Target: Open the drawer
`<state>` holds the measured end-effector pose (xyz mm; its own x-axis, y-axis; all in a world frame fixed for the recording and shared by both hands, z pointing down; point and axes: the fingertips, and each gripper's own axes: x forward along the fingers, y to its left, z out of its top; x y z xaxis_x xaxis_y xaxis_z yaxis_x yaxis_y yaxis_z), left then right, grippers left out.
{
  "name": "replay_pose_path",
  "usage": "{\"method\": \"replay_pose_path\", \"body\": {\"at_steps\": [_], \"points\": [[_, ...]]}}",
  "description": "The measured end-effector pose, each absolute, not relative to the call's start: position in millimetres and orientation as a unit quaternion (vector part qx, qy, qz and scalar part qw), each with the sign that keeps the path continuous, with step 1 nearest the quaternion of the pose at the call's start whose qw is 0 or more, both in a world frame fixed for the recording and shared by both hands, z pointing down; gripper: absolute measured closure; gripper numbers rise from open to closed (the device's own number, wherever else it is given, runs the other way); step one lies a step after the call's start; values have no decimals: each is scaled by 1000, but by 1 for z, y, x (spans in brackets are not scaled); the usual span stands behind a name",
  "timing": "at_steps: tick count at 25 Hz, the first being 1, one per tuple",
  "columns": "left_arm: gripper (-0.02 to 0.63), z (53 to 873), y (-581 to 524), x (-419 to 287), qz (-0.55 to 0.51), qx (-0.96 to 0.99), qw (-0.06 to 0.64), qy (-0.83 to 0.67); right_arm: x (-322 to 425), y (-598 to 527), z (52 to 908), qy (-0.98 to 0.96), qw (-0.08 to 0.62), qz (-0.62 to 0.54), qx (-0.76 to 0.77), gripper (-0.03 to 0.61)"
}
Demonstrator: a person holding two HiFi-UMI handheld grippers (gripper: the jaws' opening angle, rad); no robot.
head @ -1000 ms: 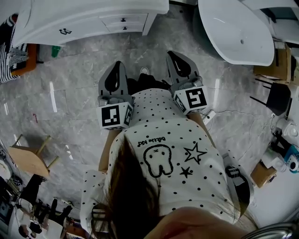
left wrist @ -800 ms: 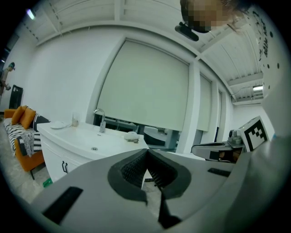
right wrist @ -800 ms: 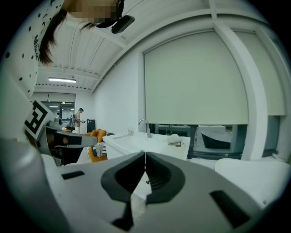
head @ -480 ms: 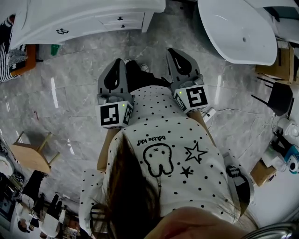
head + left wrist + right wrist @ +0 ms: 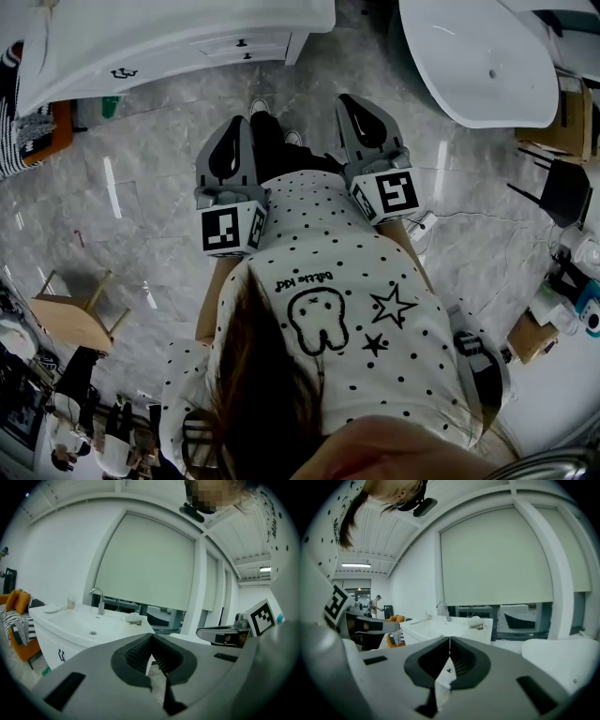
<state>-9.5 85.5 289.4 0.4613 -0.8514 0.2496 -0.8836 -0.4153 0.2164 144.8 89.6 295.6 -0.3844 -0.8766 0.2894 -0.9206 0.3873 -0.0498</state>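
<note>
Head view: drawer (image 5: 246, 45) sits well ahead of left tongs (image 5: 234, 129) & right tongs (image 5: 351, 101); both pairs pressed together, empty.

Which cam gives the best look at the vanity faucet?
Left gripper view: the faucet stands clear and largest above the basin. Right gripper view shows it smaller, farther off. Head view crops the vanity top; faucet not discernible.

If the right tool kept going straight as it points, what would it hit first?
Probably the drawer front of the white vanity: the shut right tool lines up with a small dark knob there. Nothing seems to stand between, though depth is unclear.
</note>
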Motion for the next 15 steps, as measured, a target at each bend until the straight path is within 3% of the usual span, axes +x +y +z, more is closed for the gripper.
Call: {"method": "replay_pose_path", "body": {"at_steps": [15], "points": [[611, 276, -37, -48, 37, 862, 162, -479, 114, -10, 286, -787, 121, 97, 597, 565]]}}
